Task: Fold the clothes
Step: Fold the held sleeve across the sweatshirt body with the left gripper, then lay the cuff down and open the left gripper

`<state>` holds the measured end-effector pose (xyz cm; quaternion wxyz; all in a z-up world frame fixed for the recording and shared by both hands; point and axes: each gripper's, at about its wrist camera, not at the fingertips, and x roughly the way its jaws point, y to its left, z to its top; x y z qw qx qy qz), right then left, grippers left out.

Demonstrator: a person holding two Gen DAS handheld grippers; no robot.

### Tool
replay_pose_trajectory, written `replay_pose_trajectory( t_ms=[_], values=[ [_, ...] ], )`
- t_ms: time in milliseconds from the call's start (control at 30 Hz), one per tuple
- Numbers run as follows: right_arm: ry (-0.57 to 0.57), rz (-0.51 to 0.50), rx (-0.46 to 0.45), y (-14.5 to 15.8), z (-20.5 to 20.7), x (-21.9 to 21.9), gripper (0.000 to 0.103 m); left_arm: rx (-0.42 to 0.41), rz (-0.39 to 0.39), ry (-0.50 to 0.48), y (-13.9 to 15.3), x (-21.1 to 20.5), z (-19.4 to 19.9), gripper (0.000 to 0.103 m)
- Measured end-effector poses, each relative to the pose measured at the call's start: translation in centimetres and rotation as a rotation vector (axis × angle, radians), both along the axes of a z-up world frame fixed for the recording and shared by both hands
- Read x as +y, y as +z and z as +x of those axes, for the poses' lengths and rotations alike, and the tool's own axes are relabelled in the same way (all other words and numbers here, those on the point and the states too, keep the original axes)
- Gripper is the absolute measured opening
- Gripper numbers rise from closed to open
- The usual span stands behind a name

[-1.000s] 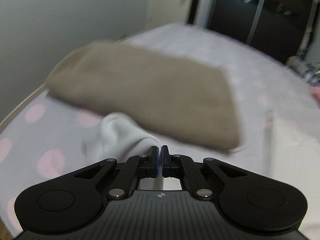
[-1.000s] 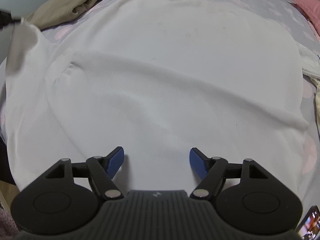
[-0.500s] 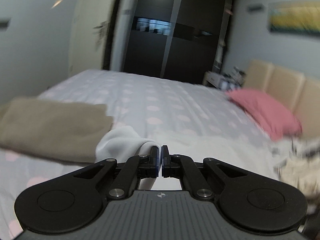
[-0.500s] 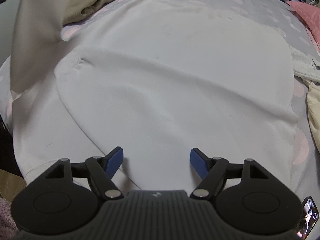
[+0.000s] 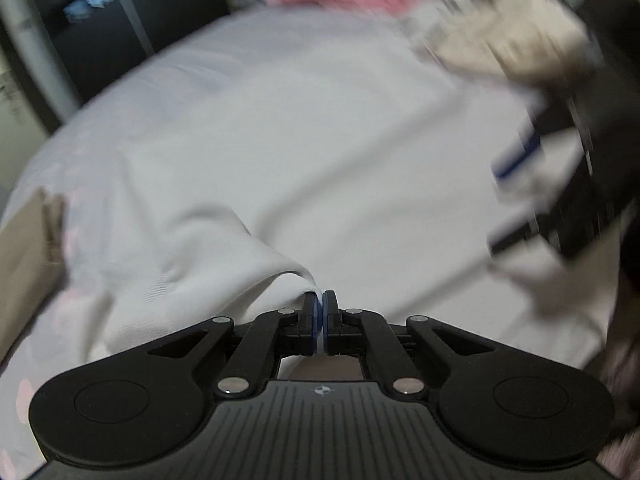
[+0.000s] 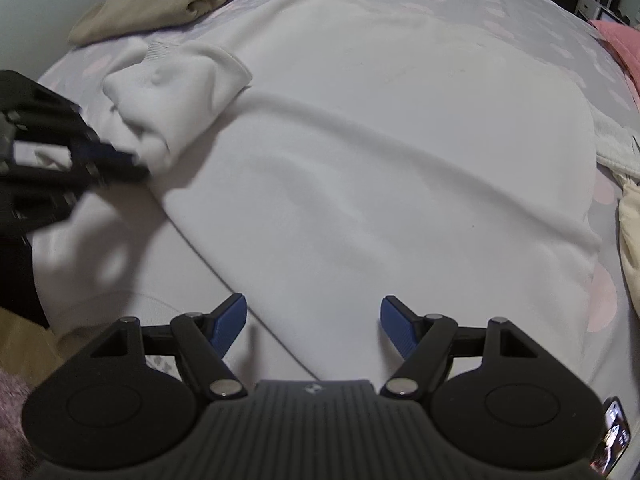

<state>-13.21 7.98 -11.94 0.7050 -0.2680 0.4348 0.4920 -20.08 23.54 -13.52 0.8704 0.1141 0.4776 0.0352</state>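
The white garment [image 6: 360, 152] lies spread flat over most of the bed [image 6: 520, 12], its near hem running under the right gripper [image 6: 313, 320]. Its sleeve [image 6: 176, 96] is doubled over at the left side, the ribbed cuff lying on the body of the garment. The left gripper [image 5: 319, 320] has its blue pads pressed together on the sleeve fabric; how much cloth sits between them is hidden by the fingers themselves. The left wrist view is heavily motion-blurred, so the garment's folds and the clutter at the top right of that view cannot be made out clearly.

The right gripper hangs just above the garment's lower part with its fingers spread wide, holding nothing.

Beyond the sleeve, at the far left corner of the bed, sits a folded tan garment [image 6: 168, 0], apart from the white one. A pink pillow [image 6: 616, 44] is cut off at the right edge, and a cream heap of clothes [image 6: 628, 232] lies at the right, just beside the garment's edge. A phone [image 6: 612, 440] shows partly at the bottom right corner. The bed's near left edge drops to a wooden floor [image 6: 24, 344]. The spotted sheet beyond the garment's far edge lies bare.
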Motion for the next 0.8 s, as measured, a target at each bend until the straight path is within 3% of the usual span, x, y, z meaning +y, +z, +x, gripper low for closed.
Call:
replay_pose_trajectory(
  t_ms=[167,267,400,800],
  values=[
    [0.038,-0.025,-0.025,-0.2,-0.6,0.2,0.077,0.103,0.004,-0.028,-2.0,-0.6,0.0,0.004],
    [0.044,-0.027,-0.032,-0.3,-0.6,-0.1,0.078,0.108,-0.026,-0.044,-1.4,-0.7,-0.5,0.024],
    [0.033,-0.023,-0.028,-0.4,-0.6,-0.1,0.078,0.035,-0.09,-0.079,0.9,-0.8,-1.8,0.042],
    [0.022,0.001,-0.018,0.3,-0.6,-0.2,0.079,-0.089,-0.132,0.289,3.8,6.1,-1.7,0.044]
  ],
)
